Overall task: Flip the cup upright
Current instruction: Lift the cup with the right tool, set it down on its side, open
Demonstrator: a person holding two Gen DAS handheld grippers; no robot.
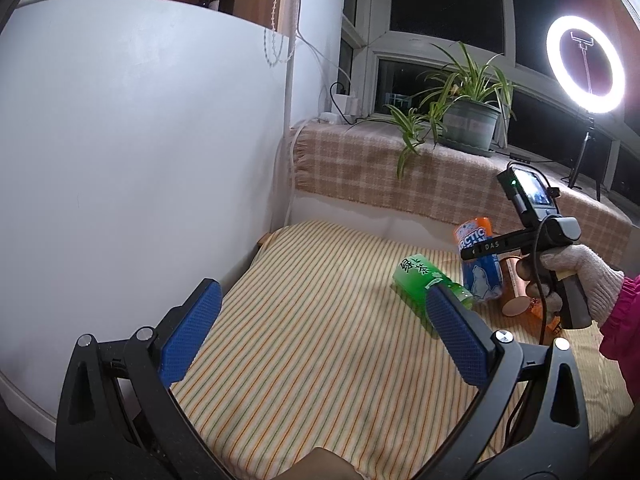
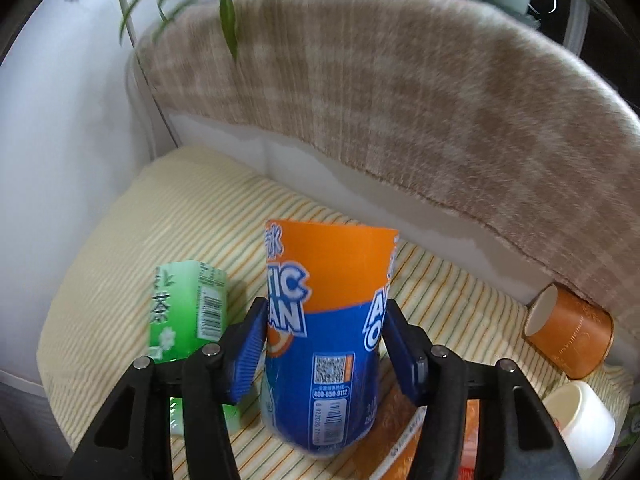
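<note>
The right gripper point(image 2: 326, 344) pinches the orange and blue paper cup with big white letters point(image 2: 326, 320). One blue pad point(image 2: 248, 354) presses on each side of it. The cup is in the middle of the right wrist view, a bit low. It stands almost straight up on the yellow striped cloth point(image 2: 120, 232), leaning a little. Its letters read the right way up. I cannot see if the top end is open, so I cannot tell for sure which end is up.

I think the turning is nearly done. What is left is to set the cup down flat and let go.

The green paper cup with white signs point(image 2: 186, 312) stands just beside it, to the left. A brown tube-shaped cup point(image 2: 568, 330) lies on its side at the right edge. A small white cup point(image 2: 580, 424) sits in the lower right corner.

In the left wrist view, the left gripper point(image 1: 320, 332) is spread wide at the bottom of the frame and holds nothing. It waits well apart from the orange and blue cup, which shows at the right.
</note>
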